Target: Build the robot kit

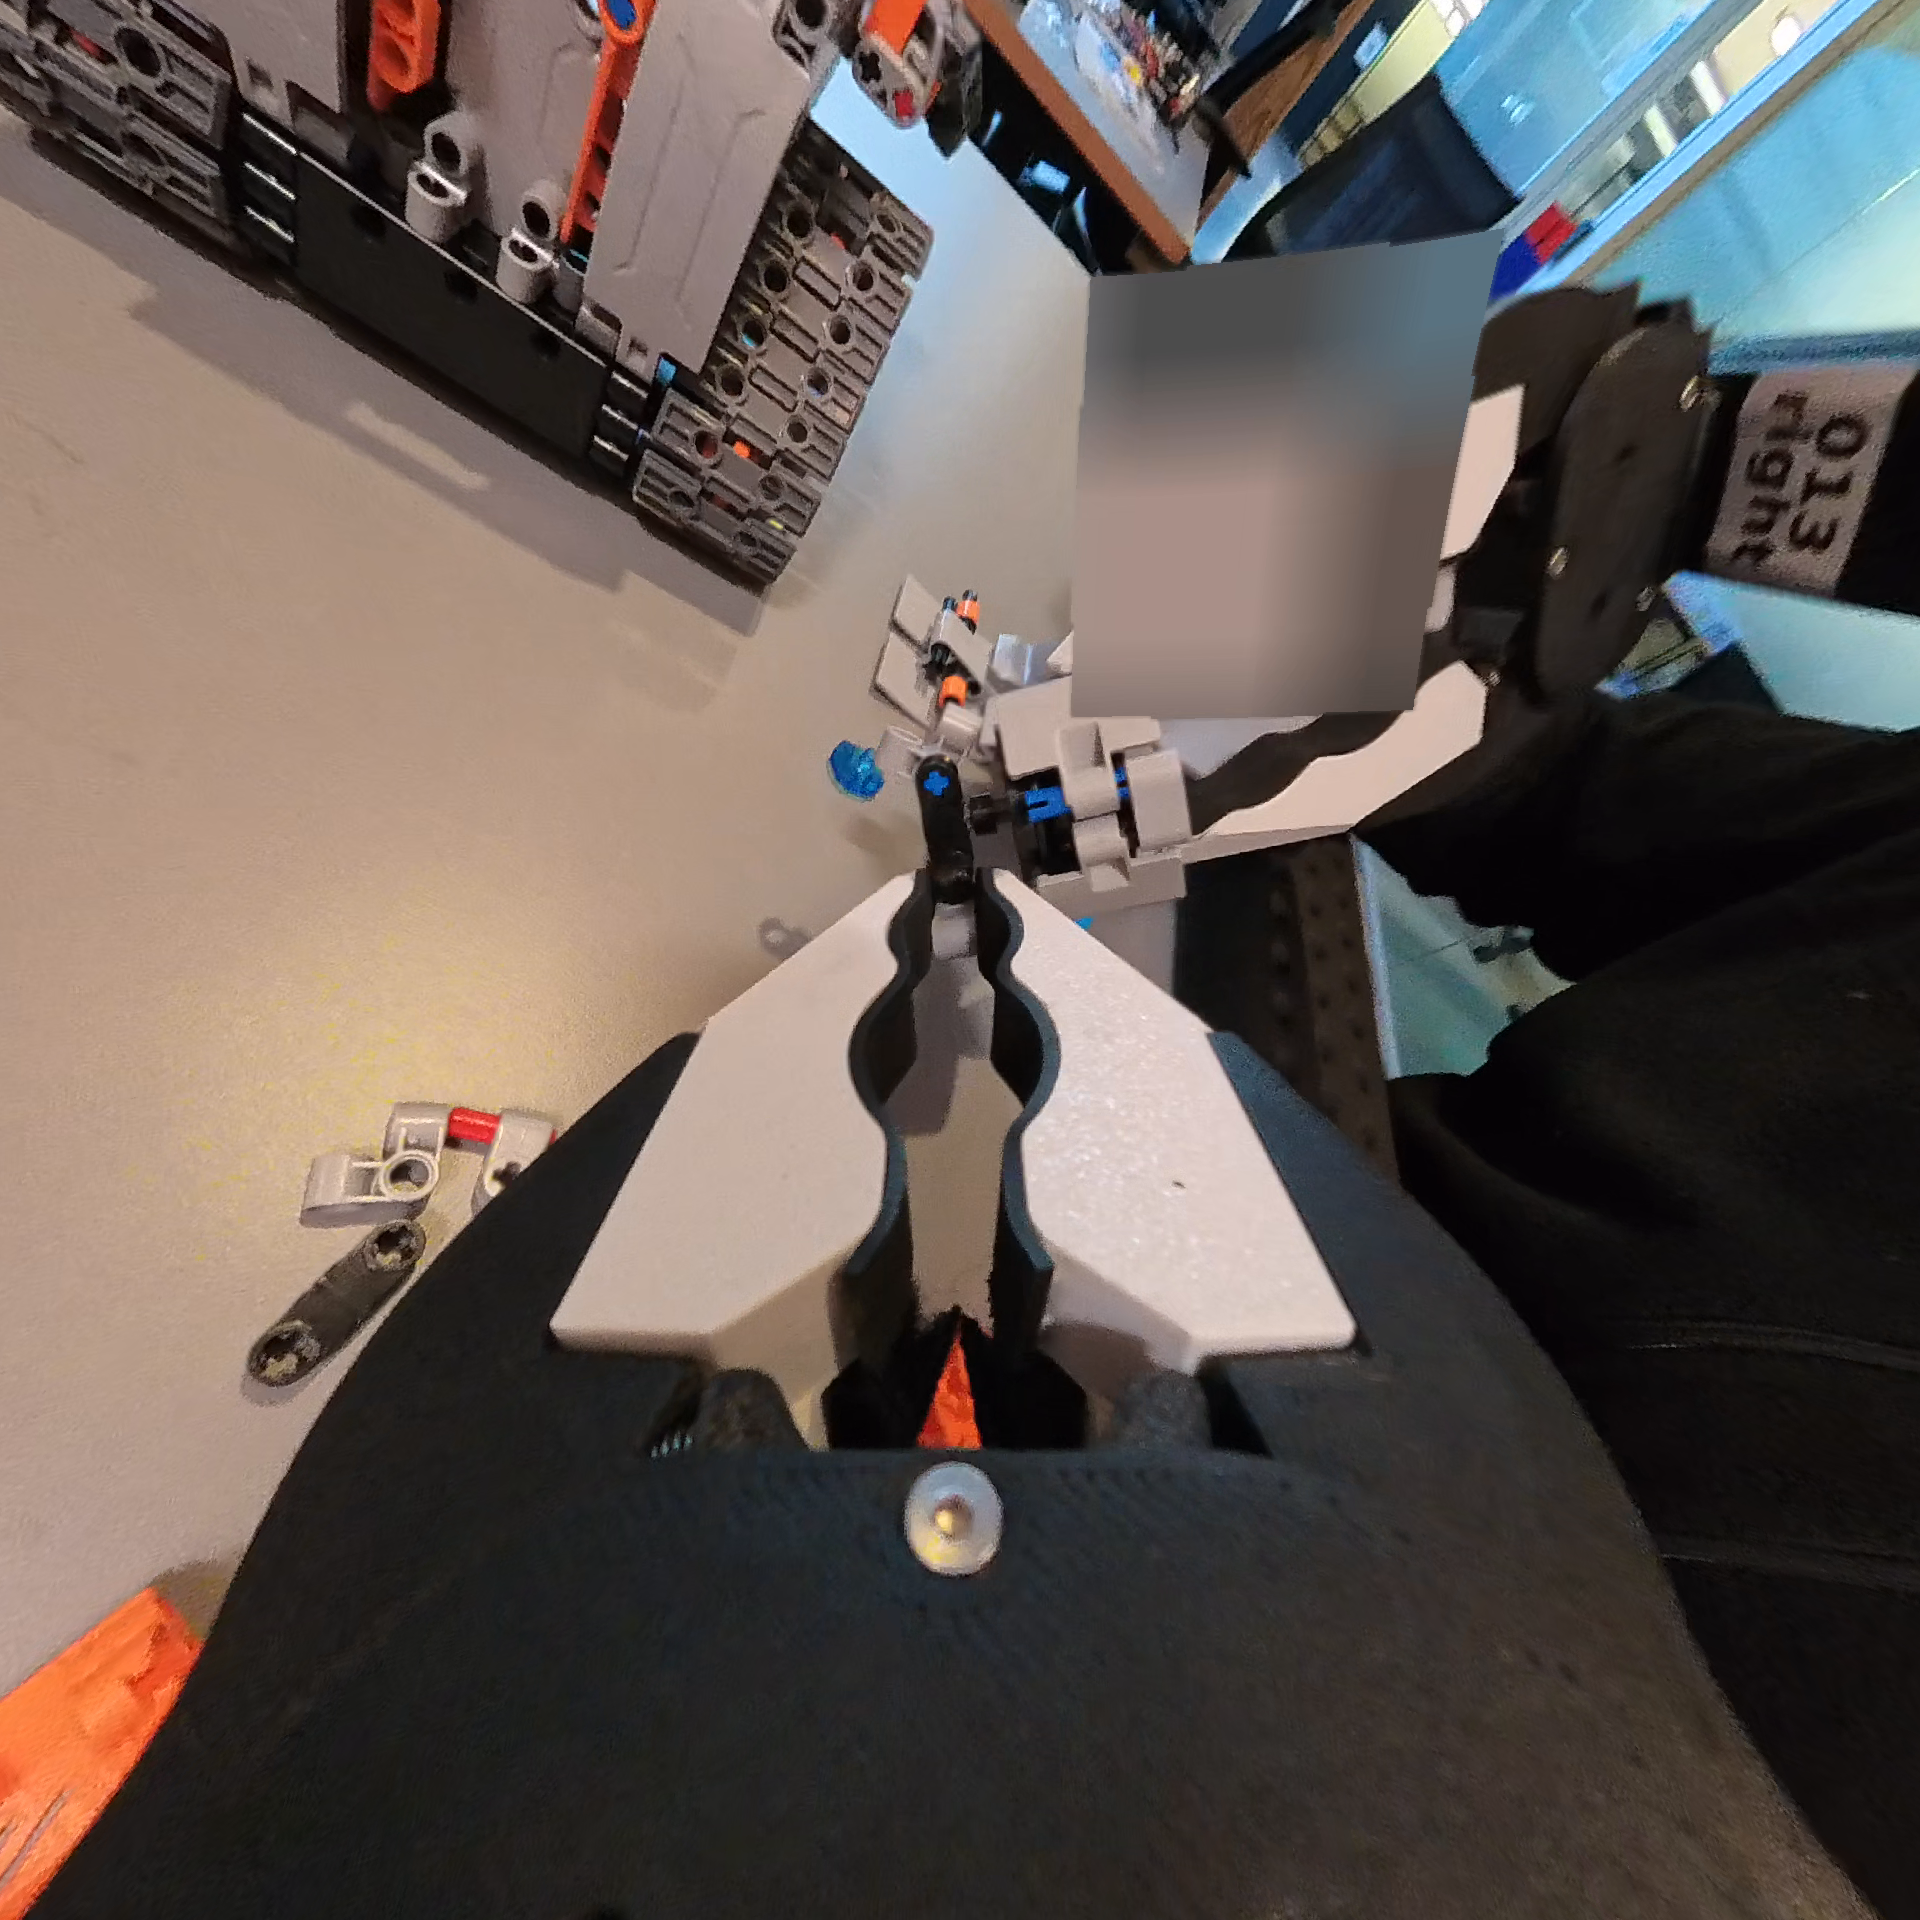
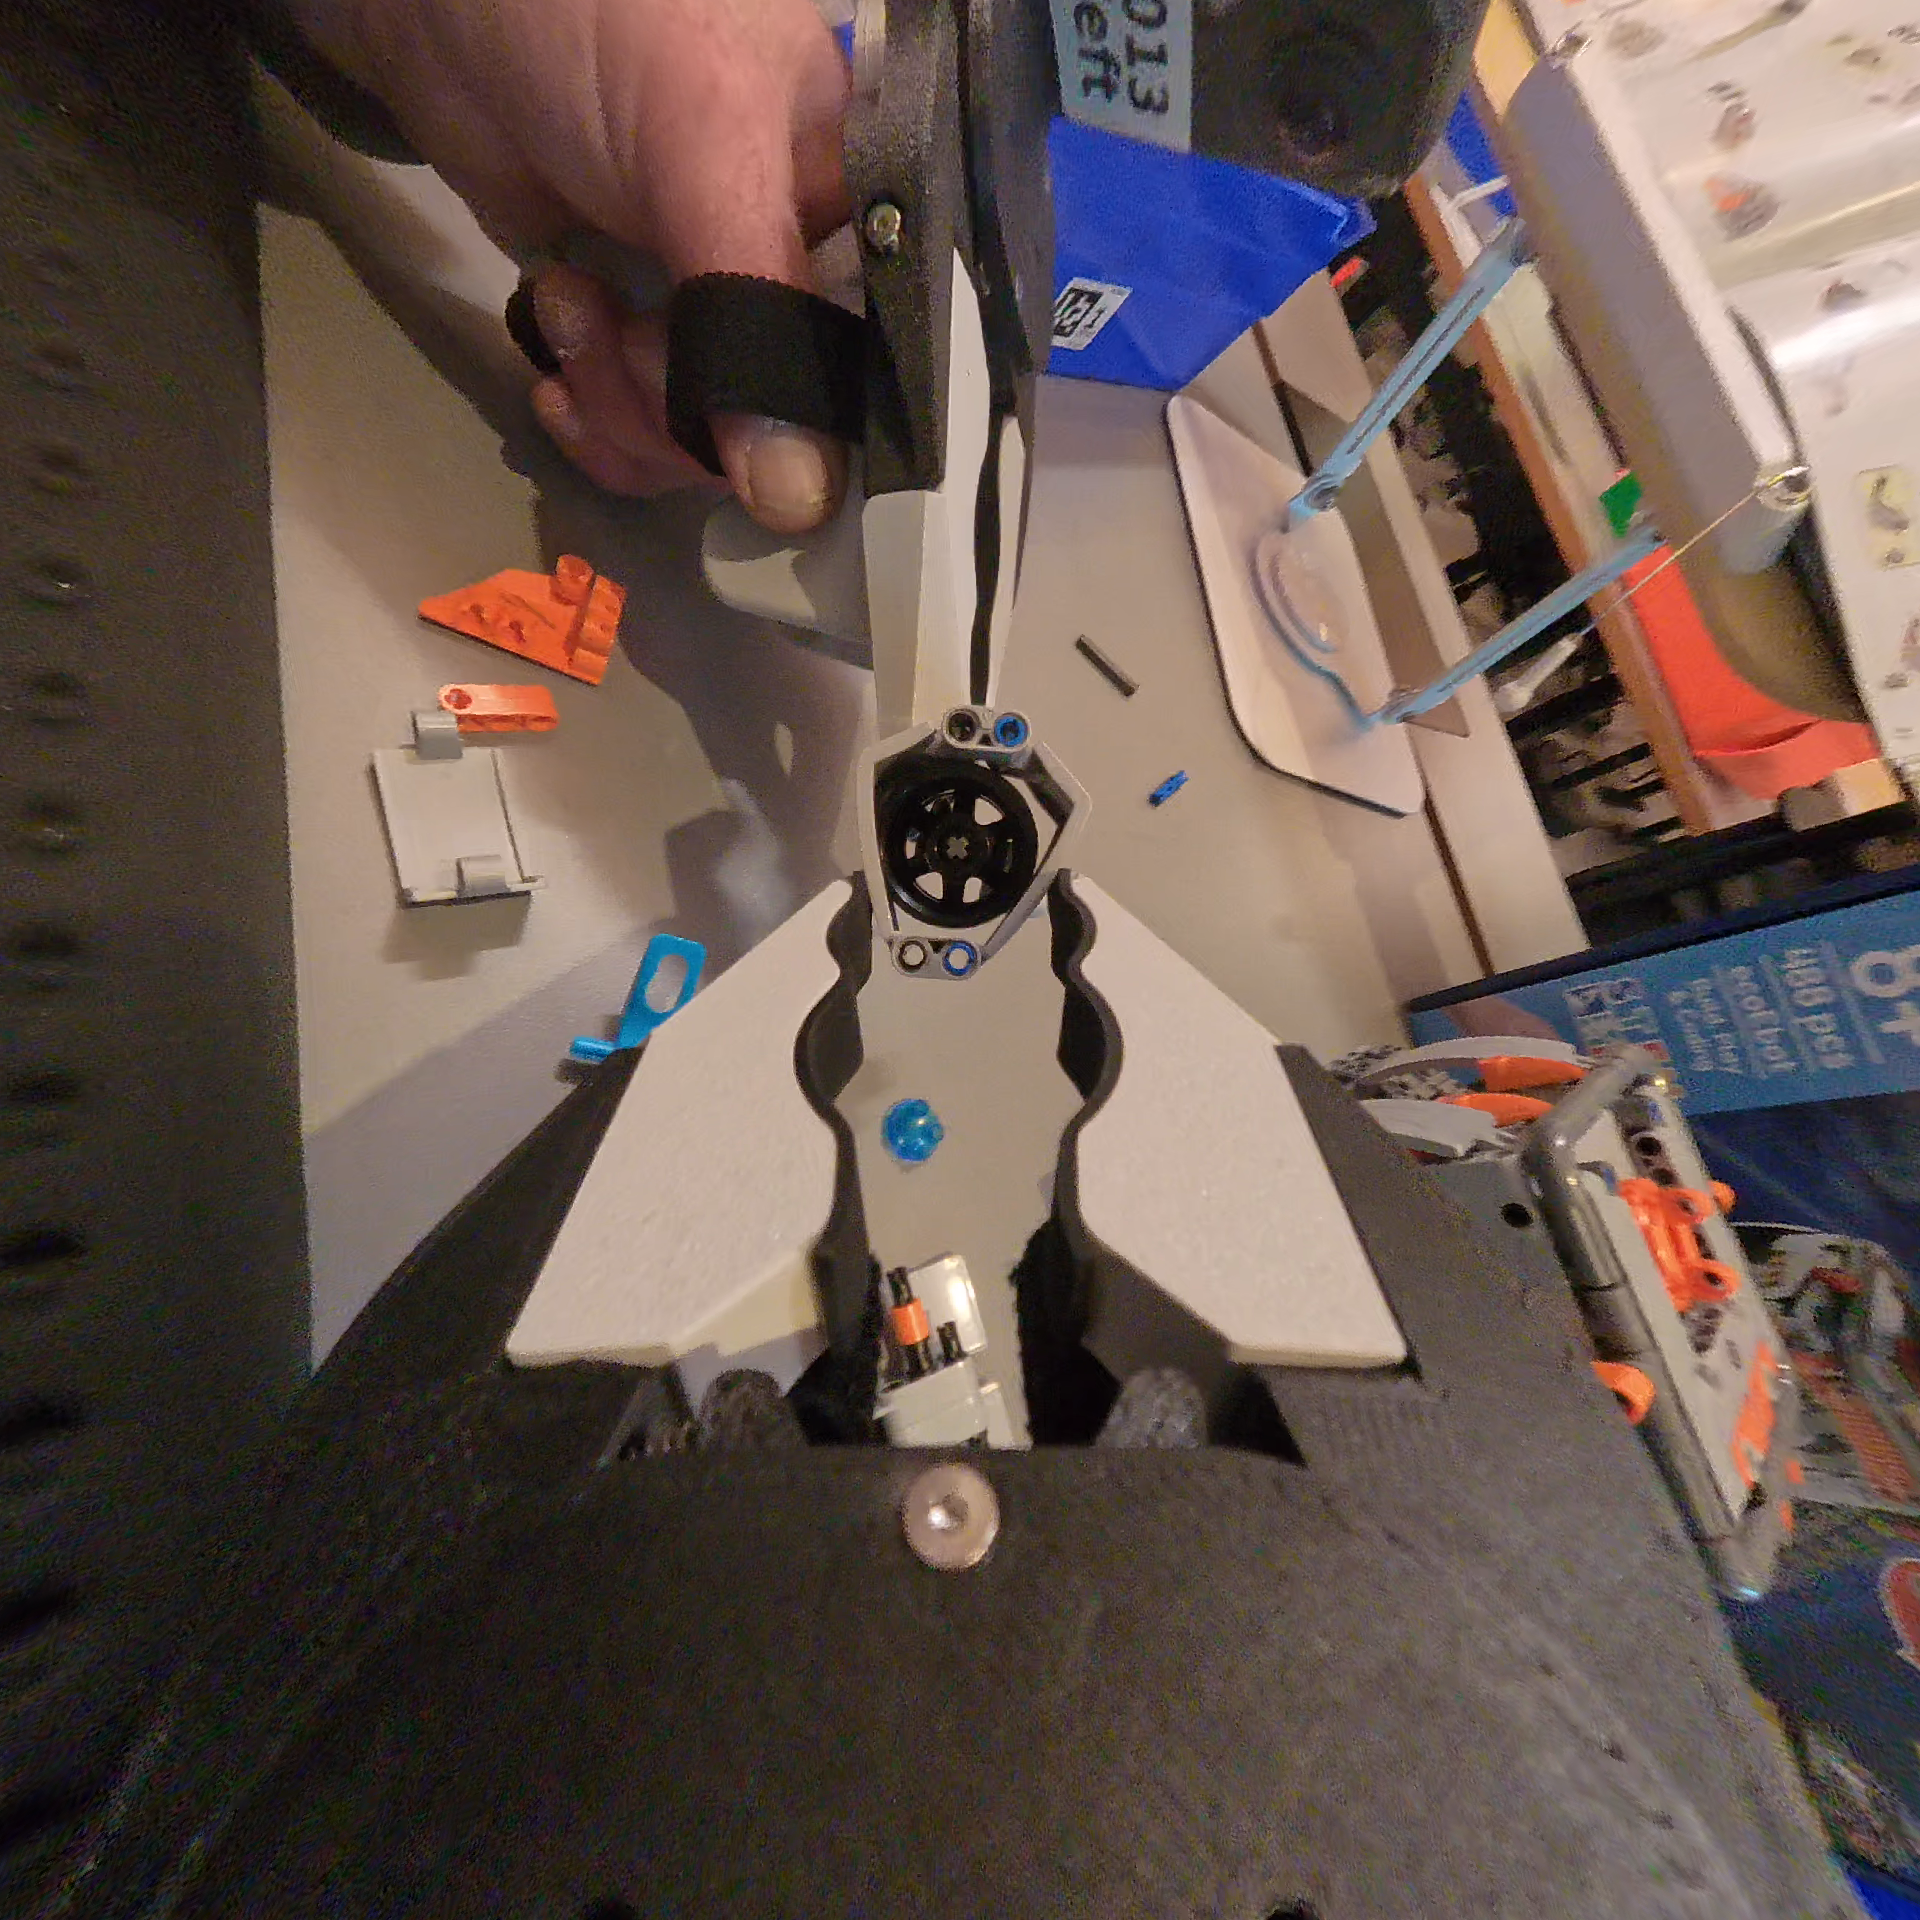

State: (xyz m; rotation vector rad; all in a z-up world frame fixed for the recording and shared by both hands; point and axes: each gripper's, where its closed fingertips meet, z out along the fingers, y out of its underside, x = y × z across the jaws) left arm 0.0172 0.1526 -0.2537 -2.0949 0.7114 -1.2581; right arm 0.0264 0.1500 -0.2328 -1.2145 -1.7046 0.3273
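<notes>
Left tool [image 1: 951,883]: pretty much closed, tips pinched on a small black link [image 1: 940,821] with a blue cross pin at its top end. The link stood upright, right against the grey block assembly [image 1: 1091,810].

Right tool [image 2: 961,904]: only partly closed, its tips sat on either side of the grey frame [image 2: 971,831] with the black wheel [image 2: 956,847] in it. Looked like it was gripping that frame, though the contact on the right tip was hard to make out.

Where it all was: both tools met over the pale bench [image 1: 312,779], the assembly held up between them, not resting on anything I could see.

How it'd handle: my guess, light and stiff plastic, snap-fit, so joints could pop if twisted. The link was thin and smooth, best pinched flat across its sides. The frame was best taken by its outer edges, not the wheel.

Count, left view: one big black and grey build [image 1: 520,260] at the back, one loose black link [image 1: 338,1304], one grey connector cluster with a red pin [image 1: 426,1153], one clear blue stud [image 1: 854,771].

Count, right view: one orange wedge plate [image 2: 530,621], one orange short beam [image 2: 499,709], one grey panel [image 2: 452,821], one light blue piece [image 2: 655,992], one tiny blue pin [image 2: 1168,788], one black rod [image 2: 1107,665], one blue bin [image 2: 1174,260].

Hand [image 2: 644,208]: a person's, gripping the left tool's handle with a black strap over one finger.
</notes>
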